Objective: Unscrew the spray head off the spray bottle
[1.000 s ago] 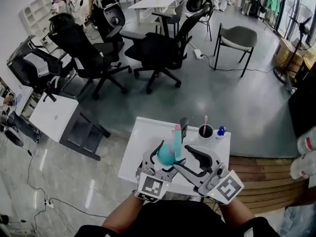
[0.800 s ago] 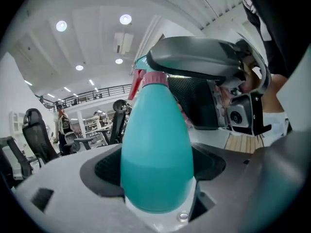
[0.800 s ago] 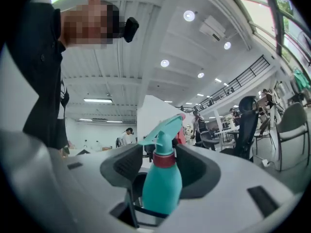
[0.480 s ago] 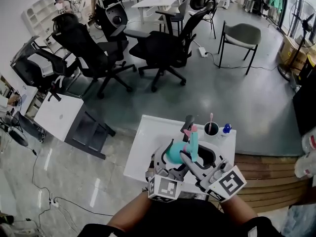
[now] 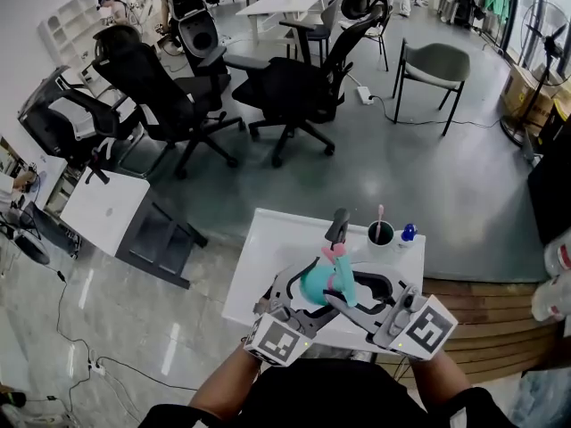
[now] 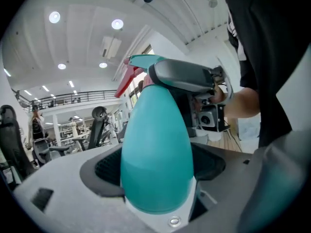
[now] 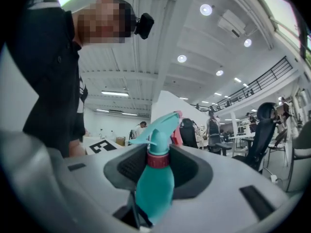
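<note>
The left claw [image 5: 299, 292] gripped the teal spray bottle [image 5: 312, 282] by its body, over the white table [image 5: 268, 257]. The right claw [image 5: 348, 291], jaws just closing, clamped the spray head [image 5: 337, 255] at its red collar.

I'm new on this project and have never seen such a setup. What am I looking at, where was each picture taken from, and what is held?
No robot here: a person holds a hand-held gripper in each hand. One camera sits on the person's head, looking down; one rides on each of these, looking along its jaws. On the white table stand a black cup and a small blue object. Above it, the left hand-held gripper clamps the teal body of the spray bottle. The right hand-held gripper has the red collar under the spray head between its jaws; they have just been closing, but whether they press yet I cannot tell.
</note>
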The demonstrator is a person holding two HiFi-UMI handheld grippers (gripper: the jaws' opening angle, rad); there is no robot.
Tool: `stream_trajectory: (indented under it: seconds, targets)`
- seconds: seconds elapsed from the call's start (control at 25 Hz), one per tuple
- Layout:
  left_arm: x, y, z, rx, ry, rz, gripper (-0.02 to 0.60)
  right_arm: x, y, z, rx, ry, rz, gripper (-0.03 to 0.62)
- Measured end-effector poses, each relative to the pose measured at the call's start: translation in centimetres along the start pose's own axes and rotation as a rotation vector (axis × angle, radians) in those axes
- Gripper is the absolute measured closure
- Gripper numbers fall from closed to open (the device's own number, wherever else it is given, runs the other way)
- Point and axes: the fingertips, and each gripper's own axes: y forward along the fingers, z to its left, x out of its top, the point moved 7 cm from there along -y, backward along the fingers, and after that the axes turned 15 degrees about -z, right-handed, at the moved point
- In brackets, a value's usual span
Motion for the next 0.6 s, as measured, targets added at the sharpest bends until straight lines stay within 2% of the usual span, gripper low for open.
stream_trajectory:
  seconds: [0.12, 0.28, 0.4, 0.48, 0.6]
  targets:
    - [1.0, -0.6, -0.1, -0.103, -0.028, -0.055, 0.167, 0.2, -0.2, 0.5, 0.086, 0.006, 0.021, 0.447]
    - [1.0, -1.0, -0.7, -0.222, -0.060, -0.086, 0.167, 0.3, -0.4, 1.1, 0.185, 0.017, 0.069, 0.447]
    - [1.8, -0.7, -1.2, -0.304, -0.102, -0.163, 0.167, 0.4, -0.8, 1.4, 0.252, 0.037, 0.064, 0.446]
    - [1.8, -0.5, -1.3, -0.314, -0.132, -0.175, 0.166, 0.4, -0.8, 1.3, 0.266, 0.041, 0.058, 0.445]
    - [1.0, -0.4, -1.0, -0.251, -0.149, -0.138, 0.167, -0.2, -0.6, 0.9, 0.215, 0.015, 0.050, 0.444]
